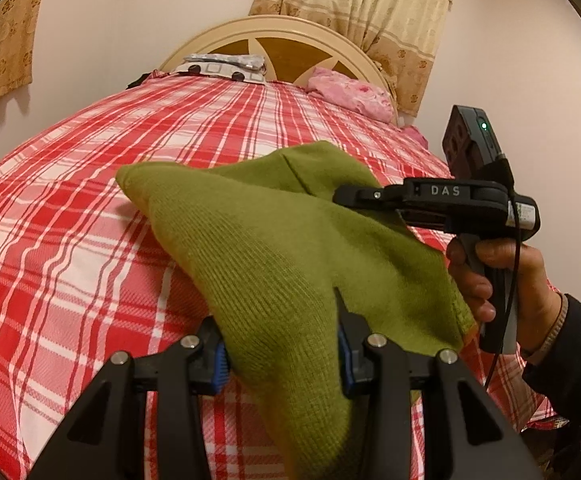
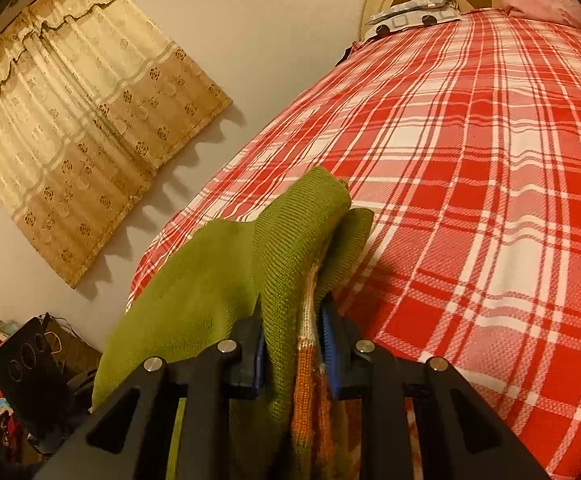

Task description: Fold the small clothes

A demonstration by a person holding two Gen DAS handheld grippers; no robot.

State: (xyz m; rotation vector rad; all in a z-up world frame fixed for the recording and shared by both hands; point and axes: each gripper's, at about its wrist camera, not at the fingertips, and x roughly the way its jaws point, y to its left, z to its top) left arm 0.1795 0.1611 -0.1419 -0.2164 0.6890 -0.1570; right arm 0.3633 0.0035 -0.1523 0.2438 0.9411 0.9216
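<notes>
Both jaws pinch the green knit garment (image 1: pixel 274 256), lifted over the plaid bed (image 1: pixel 70 220)

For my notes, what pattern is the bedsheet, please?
Red and white plaid bedsheet; right wrist view.

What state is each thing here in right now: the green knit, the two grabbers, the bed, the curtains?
Green garment: lifted, bunched, held by both grippers.
Left gripper: shut on the garment.
Right gripper: shut on the garment's green and orange layers.
Plaid bed cover: spread flat.
Pink pillow: lying by the headboard.
Curtain: drawn closed.
</notes>
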